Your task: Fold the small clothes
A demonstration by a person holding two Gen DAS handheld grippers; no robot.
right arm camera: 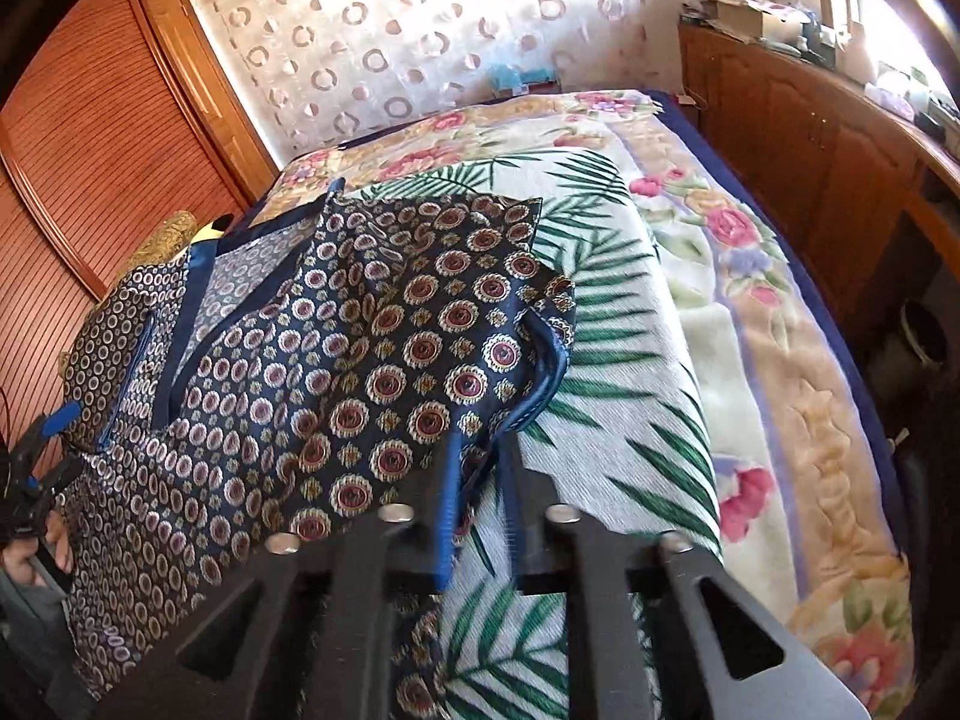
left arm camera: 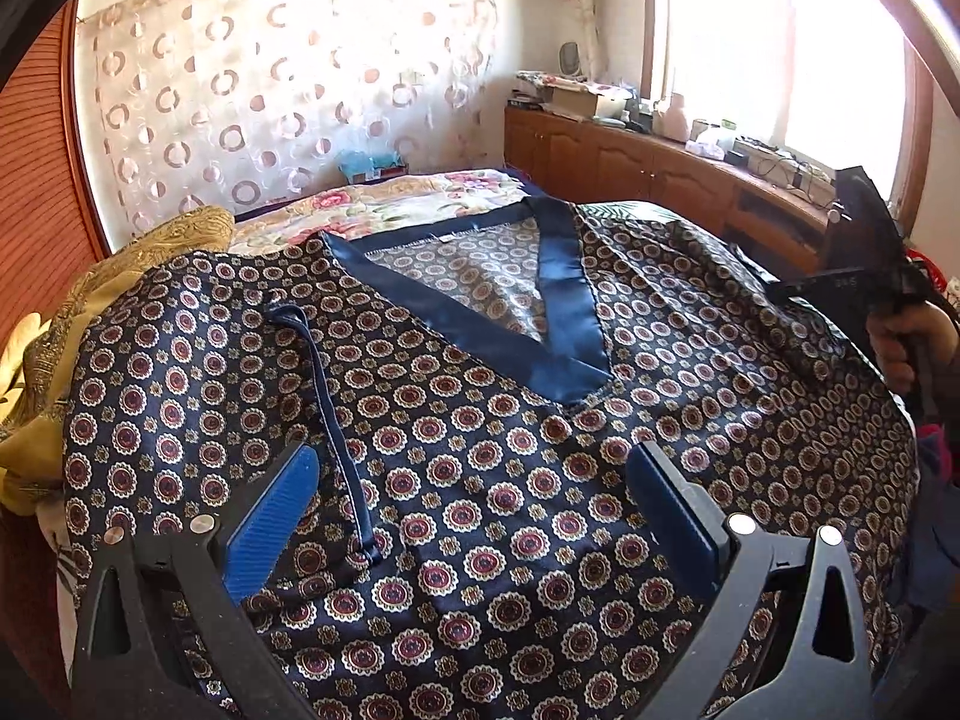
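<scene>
A navy medallion-print V-neck top (left arm camera: 480,450) lay spread on the bed (right arm camera: 780,324), its right sleeve (right arm camera: 456,348) lifted. The left gripper (left arm camera: 474,498) hovered over the chest with fingers spread wide, holding nothing. The right gripper (right arm camera: 480,480) pinched the sleeve's navy cuff edge (right arm camera: 540,384); that slippery-looking hem might slide free mid-fold.
</scene>
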